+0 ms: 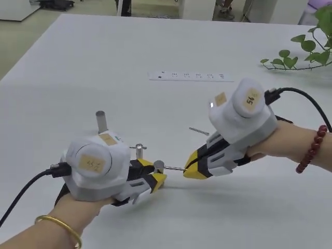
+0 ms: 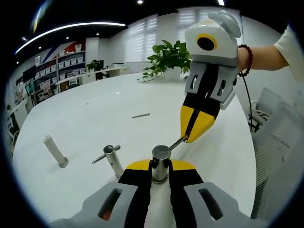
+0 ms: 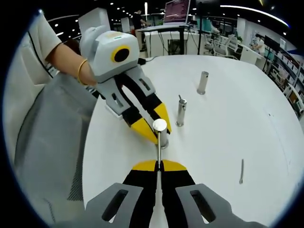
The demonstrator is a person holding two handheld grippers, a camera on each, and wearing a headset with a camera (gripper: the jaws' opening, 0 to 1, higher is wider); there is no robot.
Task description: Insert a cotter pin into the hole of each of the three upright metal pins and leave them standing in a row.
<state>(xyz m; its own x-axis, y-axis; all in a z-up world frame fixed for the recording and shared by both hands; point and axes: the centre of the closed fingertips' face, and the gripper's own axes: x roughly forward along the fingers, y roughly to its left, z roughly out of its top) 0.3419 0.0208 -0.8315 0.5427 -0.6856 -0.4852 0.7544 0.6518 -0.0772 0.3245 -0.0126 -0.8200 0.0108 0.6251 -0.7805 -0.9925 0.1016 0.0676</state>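
Note:
My left gripper (image 1: 155, 170) is shut on an upright metal pin (image 1: 158, 166), which stands on the white table between the yellow fingertips (image 2: 137, 166). My right gripper (image 1: 191, 169) is shut on a thin cotter pin (image 1: 174, 168), held level with its free end at the side of that pin's head (image 3: 160, 126). Just behind stands a second metal pin (image 1: 138, 151) with a cotter pin through it. A third, bare metal pin (image 1: 101, 121) stands further back on the left.
A loose cotter pin (image 1: 198, 130) lies on the table behind the right gripper. A white power strip (image 1: 190, 76) lies further back, and a green plant (image 1: 306, 52) reaches in at the far right. The table's edge is close on the person's side.

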